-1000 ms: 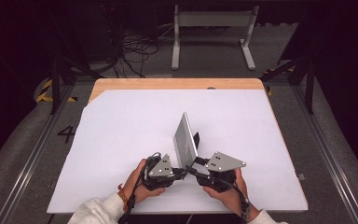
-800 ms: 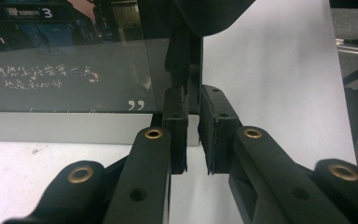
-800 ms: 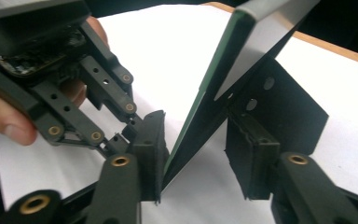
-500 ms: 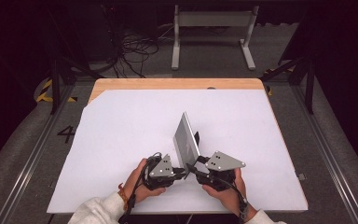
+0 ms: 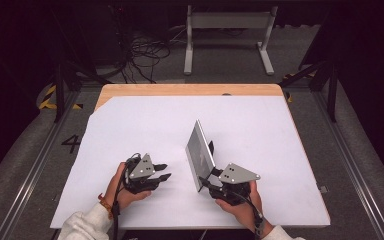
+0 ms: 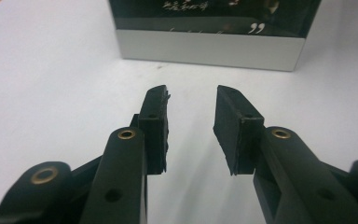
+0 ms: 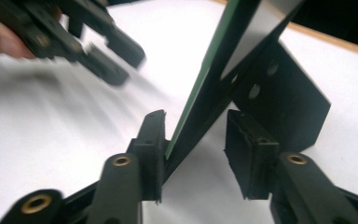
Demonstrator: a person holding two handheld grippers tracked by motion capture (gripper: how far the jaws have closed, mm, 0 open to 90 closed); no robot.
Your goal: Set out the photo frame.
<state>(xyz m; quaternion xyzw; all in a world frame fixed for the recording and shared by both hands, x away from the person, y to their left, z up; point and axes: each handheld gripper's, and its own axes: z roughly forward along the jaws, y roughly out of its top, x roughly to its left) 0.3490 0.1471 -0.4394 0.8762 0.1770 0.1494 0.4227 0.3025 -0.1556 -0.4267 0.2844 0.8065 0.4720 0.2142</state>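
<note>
A white table (image 5: 130, 130) is standing in a dark room. The picture frame (image 5: 200, 154) is standing tilted on its black back stand (image 7: 279, 98). The right gripper (image 7: 193, 140) is straddling the frame's near edge, left pad touching, right pad apart. The left gripper (image 6: 191, 119), jaws just opened with nothing between them, is lying well left of the frame, facing its silver front.
</note>
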